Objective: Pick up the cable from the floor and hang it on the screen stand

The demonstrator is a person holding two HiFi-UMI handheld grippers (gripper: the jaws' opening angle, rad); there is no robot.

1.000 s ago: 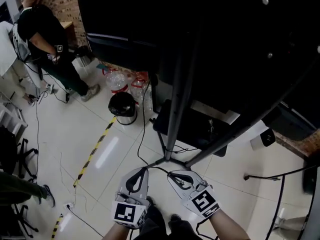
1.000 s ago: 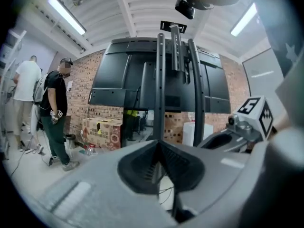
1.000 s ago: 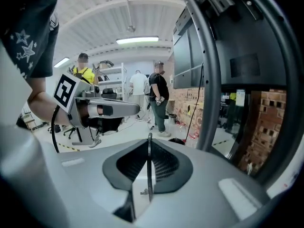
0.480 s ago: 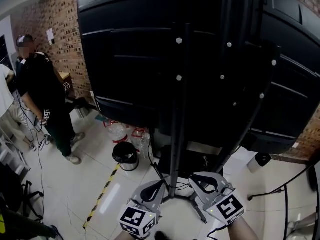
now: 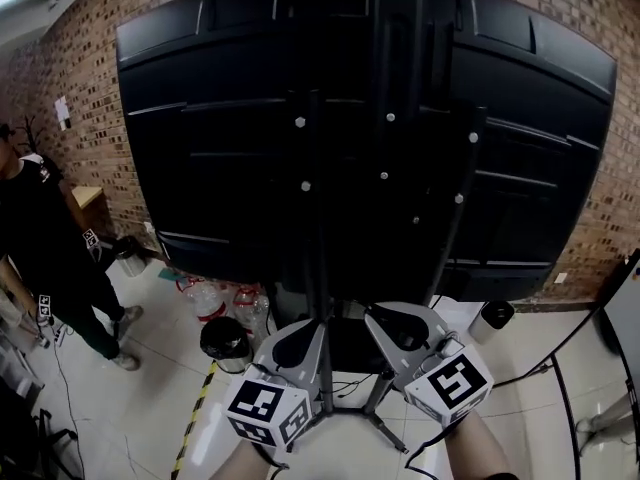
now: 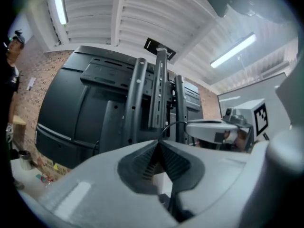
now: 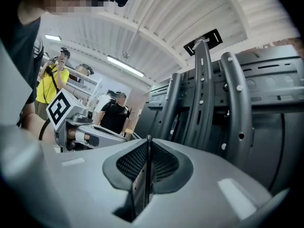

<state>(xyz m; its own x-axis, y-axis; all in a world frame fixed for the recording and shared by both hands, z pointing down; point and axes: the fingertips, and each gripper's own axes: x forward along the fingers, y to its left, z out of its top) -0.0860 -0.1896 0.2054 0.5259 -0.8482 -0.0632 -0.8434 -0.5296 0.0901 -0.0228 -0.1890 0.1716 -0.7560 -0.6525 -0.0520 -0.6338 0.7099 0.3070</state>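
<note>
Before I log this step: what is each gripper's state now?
Left gripper: closed on the cable.
Right gripper: closed on the cable.

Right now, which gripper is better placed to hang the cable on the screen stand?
Probably left. The left gripper points straight at the screen stand uprights; for the right gripper they stand off to one side. Both grip the cable.

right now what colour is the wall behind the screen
Reddish-brown brick wall, clearest in the head view.
</note>
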